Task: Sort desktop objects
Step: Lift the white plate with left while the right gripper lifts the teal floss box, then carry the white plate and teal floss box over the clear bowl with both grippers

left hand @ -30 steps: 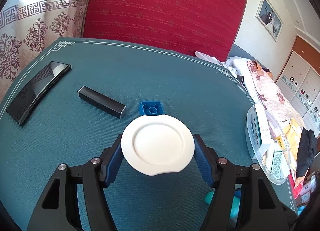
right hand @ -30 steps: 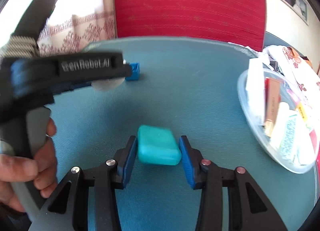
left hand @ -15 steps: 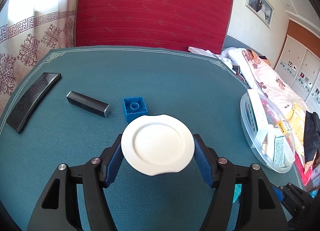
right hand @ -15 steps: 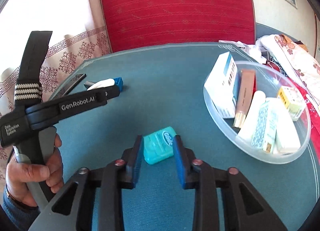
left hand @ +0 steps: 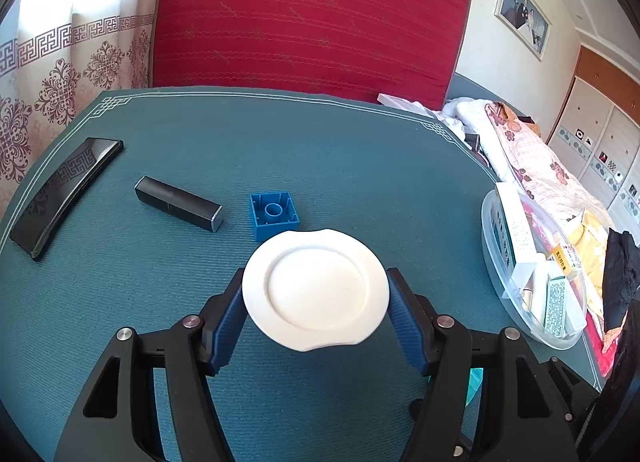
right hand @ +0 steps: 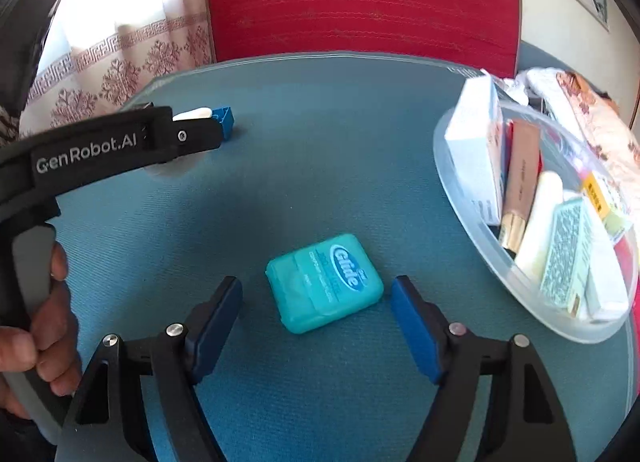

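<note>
The teal floss box (right hand: 325, 282) is seen lying flat on the green surface (right hand: 320, 150), label up, between the pads of the right claw (right hand: 316, 326) but touched by neither; those jaws have just been opening and now stand well apart, so the box has been let go and rests loose. Its slightly longer side is judged to run on a slant, from the near left up toward the far right, and the printed brand name rises along a steeper slant. It is placed near the surface's right edge, just short of the clear plastic tray (right hand: 460, 198), which overhangs that edge and is already loaded with cartons, tubes and a patterned pack.

By that load, much of the sorting is judged done. The floss box is still outside the tray, so its step appears unfinished. A small white plate (left hand: 316, 290) is clamped rim to rim in the left claw (left hand: 316, 322), held above the surface and not yet set down.

Farther toward the left edge, a blue block (left hand: 274, 214), a black rectangular tube (left hand: 178, 204) and a long black phone-like slab (left hand: 64, 190) are left unsorted, each apart from the others, the tube slanted and the slab lying along the left edge.
</note>
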`<action>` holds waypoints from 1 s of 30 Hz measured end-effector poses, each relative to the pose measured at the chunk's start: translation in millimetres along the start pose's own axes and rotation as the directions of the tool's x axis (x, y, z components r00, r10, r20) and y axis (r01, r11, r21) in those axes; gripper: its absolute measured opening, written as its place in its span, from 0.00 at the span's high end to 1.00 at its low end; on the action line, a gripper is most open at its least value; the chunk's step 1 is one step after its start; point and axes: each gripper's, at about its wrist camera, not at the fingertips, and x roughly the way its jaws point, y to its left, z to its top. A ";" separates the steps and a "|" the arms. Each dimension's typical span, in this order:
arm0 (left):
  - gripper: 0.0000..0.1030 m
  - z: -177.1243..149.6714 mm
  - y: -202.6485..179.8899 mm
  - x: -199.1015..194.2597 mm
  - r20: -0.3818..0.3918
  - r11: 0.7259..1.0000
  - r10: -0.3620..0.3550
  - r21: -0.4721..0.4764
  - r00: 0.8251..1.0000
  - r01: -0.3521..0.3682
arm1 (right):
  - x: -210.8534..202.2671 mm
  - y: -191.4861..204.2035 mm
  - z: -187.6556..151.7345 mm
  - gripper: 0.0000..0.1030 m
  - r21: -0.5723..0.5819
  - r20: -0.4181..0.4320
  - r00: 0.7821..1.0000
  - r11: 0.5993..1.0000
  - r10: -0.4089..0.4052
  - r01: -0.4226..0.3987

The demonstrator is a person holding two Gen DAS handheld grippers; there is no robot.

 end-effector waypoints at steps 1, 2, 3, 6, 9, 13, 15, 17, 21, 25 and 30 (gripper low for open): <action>0.33 0.0 1.6 -0.2 -0.001 1.000 -0.001 -0.003 1.000 0.001 | 1.7 2.1 0.8 0.23 -0.010 -0.003 1.000 1.000 -0.006 0.006; 0.33 0.1 2.4 -0.1 -0.002 1.000 -0.001 -0.005 1.000 0.001 | 2.5 3.2 2.0 0.23 -0.016 -0.004 1.000 1.000 -0.013 0.013; 0.33 0.1 1.9 0.3 -0.002 1.000 -0.001 -0.006 1.000 0.001 | 1.8 2.2 1.3 0.29 -0.018 -0.001 1.000 1.000 -0.019 0.019; 0.33 0.1 0.0 0.3 -0.001 1.000 -0.004 -0.003 1.000 0.004 | -0.4 0.5 1.1 0.39 -0.006 0.009 1.000 1.000 -0.018 0.018; 0.33 0.9 -2.5 -0.8 0.004 1.000 -0.004 0.005 1.000 0.004 | -5.9 -1.2 -1.7 0.39 0.011 0.023 1.000 1.000 -0.020 0.019; 0.33 1.9 -4.5 -2.2 0.012 1.000 -0.004 0.010 1.000 0.004 | -20.5 -4.8 -5.6 0.39 0.045 0.061 0.998 0.999 -0.007 0.004; 0.33 2.0 -5.6 -3.0 0.014 1.000 -0.005 0.013 1.000 0.005 | -31.1 -6.0 -7.0 0.39 0.051 0.085 0.996 0.999 0.003 -0.007; 0.33 1.9 -7.5 -3.7 0.017 1.000 -0.006 0.020 1.000 0.005 | -41.0 -6.8 -9.9 0.39 0.053 0.108 0.994 0.999 0.003 -0.009; 0.33 1.3 -15.1 -6.0 0.024 0.999 -0.013 0.044 1.000 0.012 | -54.9 -8.8 -3.0 0.39 0.068 0.149 0.989 0.998 -0.007 -0.004; 0.33 0.9 -24.0 -10.2 0.036 0.997 -0.020 0.080 0.999 0.017 | -64.6 -16.9 3.9 0.39 0.088 0.179 0.983 0.996 -0.026 0.011; 0.33 0.8 -38.3 -16.8 0.052 0.992 -0.039 0.125 0.998 0.032 | -74.2 -37.8 9.3 0.39 0.137 0.216 0.974 0.990 -0.064 0.035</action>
